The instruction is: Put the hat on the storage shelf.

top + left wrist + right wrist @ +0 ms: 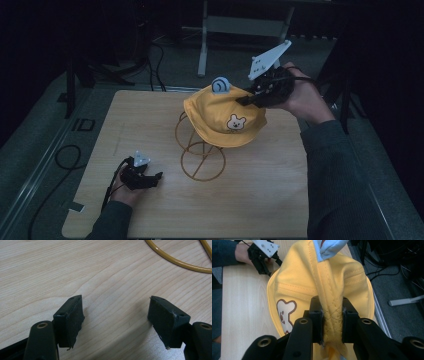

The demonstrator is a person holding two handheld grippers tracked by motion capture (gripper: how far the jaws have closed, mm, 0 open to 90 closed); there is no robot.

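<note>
A yellow hat (222, 117) with a bear patch (235, 122) and a blue ear (220, 85) sits on top of a yellow wire stand (202, 160) in the middle of the wooden table (260, 200). My right gripper (246, 99) is at the hat's right side, and in the right gripper view it (331, 315) is shut on a pinched fold of the hat (299, 277). My left gripper (156, 176) rests low on the table at the front left, apart from the stand. Its jaws (116, 317) stand open over bare wood, and the stand's base ring (175, 261) lies beyond them.
The table's edges drop to a grey floor on all sides. Black cables (65, 155) lie on the floor at the left. A white frame leg (204, 45) stands behind the table. The left hand's gripper (262, 260) appears far off in the right gripper view.
</note>
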